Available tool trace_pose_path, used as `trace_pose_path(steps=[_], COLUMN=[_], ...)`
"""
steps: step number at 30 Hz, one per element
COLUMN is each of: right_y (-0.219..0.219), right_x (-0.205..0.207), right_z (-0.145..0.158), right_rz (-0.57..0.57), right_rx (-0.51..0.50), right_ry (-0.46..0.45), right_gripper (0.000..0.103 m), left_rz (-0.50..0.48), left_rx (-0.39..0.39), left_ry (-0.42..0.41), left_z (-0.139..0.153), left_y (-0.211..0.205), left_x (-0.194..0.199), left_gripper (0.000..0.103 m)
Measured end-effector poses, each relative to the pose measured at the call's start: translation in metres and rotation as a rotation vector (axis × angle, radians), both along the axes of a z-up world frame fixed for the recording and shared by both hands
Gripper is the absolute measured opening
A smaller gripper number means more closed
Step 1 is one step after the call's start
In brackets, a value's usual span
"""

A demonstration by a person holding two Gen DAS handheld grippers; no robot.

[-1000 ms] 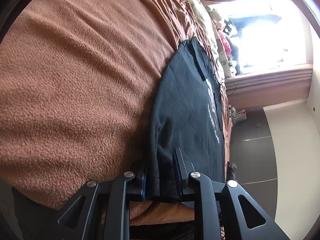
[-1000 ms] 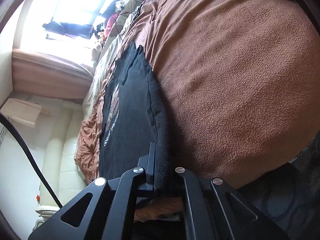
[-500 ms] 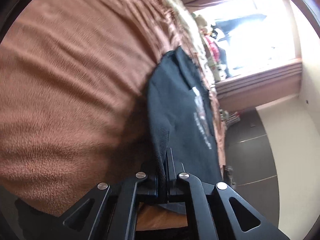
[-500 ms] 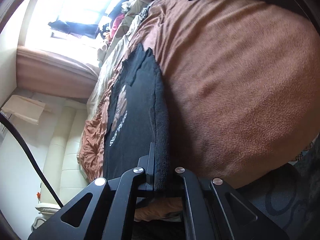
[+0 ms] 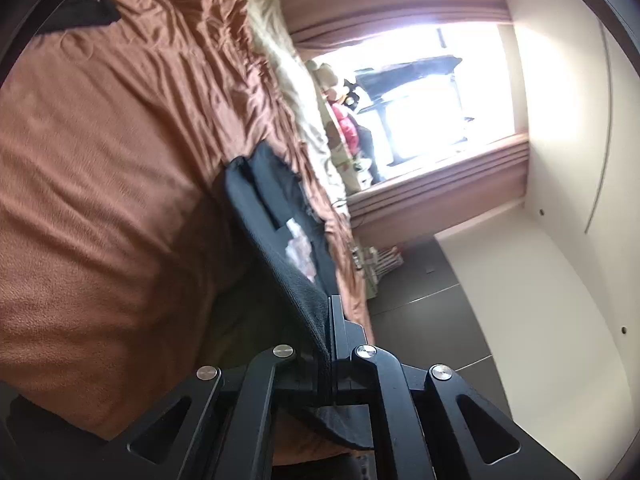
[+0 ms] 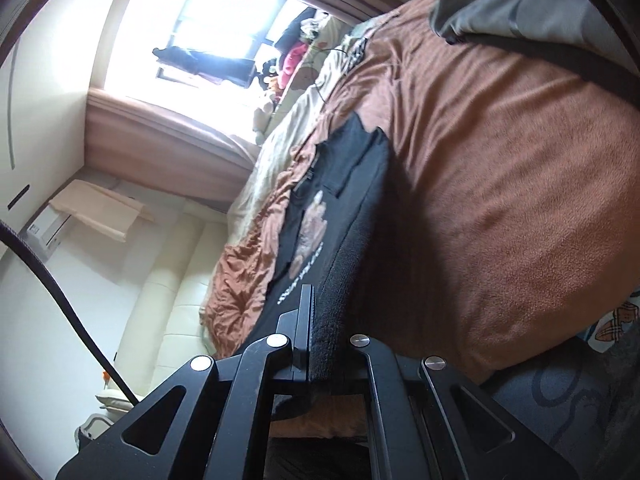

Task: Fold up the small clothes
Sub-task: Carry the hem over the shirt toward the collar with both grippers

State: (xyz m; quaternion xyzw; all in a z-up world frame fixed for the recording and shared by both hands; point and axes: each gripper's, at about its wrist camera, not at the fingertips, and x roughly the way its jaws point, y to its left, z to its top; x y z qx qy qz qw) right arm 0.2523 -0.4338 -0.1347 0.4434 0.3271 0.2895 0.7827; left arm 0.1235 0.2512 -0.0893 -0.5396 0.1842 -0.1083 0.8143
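Observation:
A small black T-shirt (image 5: 272,232) with a pale print lies on a brown blanket (image 5: 100,168), its near hem raised off the bed. My left gripper (image 5: 326,320) is shut on one near corner of the hem. In the right wrist view the same black T-shirt (image 6: 340,208) stretches away toward the window, print facing up. My right gripper (image 6: 320,312) is shut on the other near corner, the thick rolled hem pinched between its fingers. A shadow lies on the brown blanket (image 6: 500,160) beneath the lifted cloth.
A grey and black garment (image 6: 540,12) lies on the far side of the bed. Cream bedding (image 5: 288,92) and soft toys (image 5: 340,120) sit near the bright window (image 5: 420,100). A cream sofa (image 6: 172,280) stands beside the bed. Dark floor (image 5: 424,300) shows past the bed edge.
Both grippers have lifted the near hem up off the blanket and tilted toward the window. The left gripper closed from a wide grip to a tight pinch on the cloth.

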Motion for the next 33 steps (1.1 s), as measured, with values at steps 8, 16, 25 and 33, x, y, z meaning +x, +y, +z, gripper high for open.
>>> trace_pose_path(steps=[8,16,25,33], right_y=[-0.021,-0.04,-0.058,-0.082], right_x=[-0.037,-0.077,-0.117,-0.155], right_z=[0.013,0.011,0.003,-0.003], right_rz=[0.019,0.046,0.089,0.081], right_rx=[0.01,0.012,-0.026,-0.025], right_ry=[-0.069,-0.108,-0.115,-0.082], right_gripper=[0.0,0.0,0.0,0.0], left_rz=[-0.016,-0.024,-0.037,-0.041], left_rx=[0.015,0.028,0.027,-0.001], left_ry=[-0.059,-0.094,-0.103,-0.065], left_z=[0.022,0.027,0.014,0.005], left_y=[-0.005,-0.013,-0.034,-0.052], left_x=[-0.037,-0.094,-0.161,-0.214], left_gripper=[0.003,0.003,0.003,0.003])
